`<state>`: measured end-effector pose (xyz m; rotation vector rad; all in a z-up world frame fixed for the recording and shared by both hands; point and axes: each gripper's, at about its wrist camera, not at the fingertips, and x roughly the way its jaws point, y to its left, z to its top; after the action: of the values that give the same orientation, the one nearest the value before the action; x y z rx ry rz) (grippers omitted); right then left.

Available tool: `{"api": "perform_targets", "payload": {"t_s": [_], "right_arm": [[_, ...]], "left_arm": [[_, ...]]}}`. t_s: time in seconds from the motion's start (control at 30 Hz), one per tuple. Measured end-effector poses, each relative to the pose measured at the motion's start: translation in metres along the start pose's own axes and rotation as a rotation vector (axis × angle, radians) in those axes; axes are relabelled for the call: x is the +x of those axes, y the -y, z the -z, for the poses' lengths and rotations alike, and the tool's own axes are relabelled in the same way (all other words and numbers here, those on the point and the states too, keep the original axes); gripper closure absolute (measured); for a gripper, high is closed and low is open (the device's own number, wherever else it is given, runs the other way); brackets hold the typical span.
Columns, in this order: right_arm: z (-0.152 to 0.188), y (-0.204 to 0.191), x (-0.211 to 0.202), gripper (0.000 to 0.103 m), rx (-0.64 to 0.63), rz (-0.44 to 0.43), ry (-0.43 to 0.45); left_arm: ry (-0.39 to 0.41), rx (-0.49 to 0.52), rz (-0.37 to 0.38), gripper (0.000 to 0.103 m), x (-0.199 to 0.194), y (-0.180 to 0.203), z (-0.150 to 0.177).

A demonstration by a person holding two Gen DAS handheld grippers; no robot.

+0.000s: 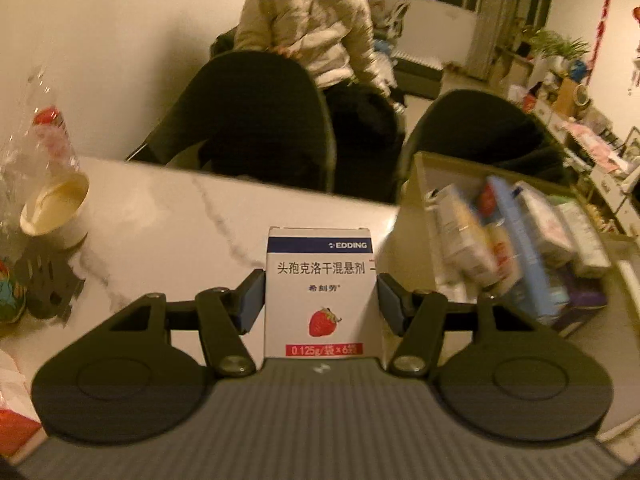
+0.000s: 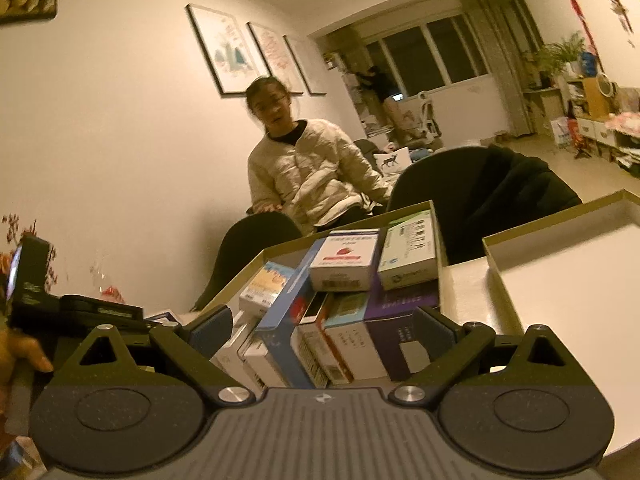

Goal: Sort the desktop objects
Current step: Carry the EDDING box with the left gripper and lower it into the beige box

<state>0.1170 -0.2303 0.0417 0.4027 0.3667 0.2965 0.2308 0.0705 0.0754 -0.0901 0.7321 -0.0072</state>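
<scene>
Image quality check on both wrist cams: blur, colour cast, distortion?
Left wrist: the strawberry box in the left gripper is sharp, the box of packets is motion-smeared, and the table edge bows. Right wrist: warm yellow cast, dim; the stacked packets are readable, the picture frames lean inward, and corners vignette.

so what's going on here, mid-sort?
Yes. A person holds a claw in each hand. The left claw is shut on a white medicine box with a strawberry on it, held above the marble table, next to a cardboard tray already full of boxes. The right claw is open, holding nothing, pointed at that pile. A second tray to the right looks empty. Someone in a pale jacket sits across the table.
</scene>
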Motion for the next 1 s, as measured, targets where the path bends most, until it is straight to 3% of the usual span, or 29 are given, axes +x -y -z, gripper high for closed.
{"api": "perform_targets", "payload": {"t_s": [0.17,0.37,0.63,1.0], "right_arm": [[-0.002,0.004,-0.004,0.006,0.025,-0.001,0.019],[-0.003,0.006,-0.005,0.006,0.033,-0.002,0.025],[-0.003,0.009,-0.007,0.006,0.044,-0.008,0.027],[-0.003,0.013,-0.008,0.006,0.06,-0.016,0.03]], "left_arm": [[0.024,0.014,0.055,0.045,-0.008,0.022,-0.009],[-0.004,0.033,0.127,0.045,0.002,0.057,-0.018],[-0.039,0.087,0.097,0.044,0.034,0.102,-0.02],[-0.148,0.128,0.151,0.046,0.031,0.101,0.007]]}}
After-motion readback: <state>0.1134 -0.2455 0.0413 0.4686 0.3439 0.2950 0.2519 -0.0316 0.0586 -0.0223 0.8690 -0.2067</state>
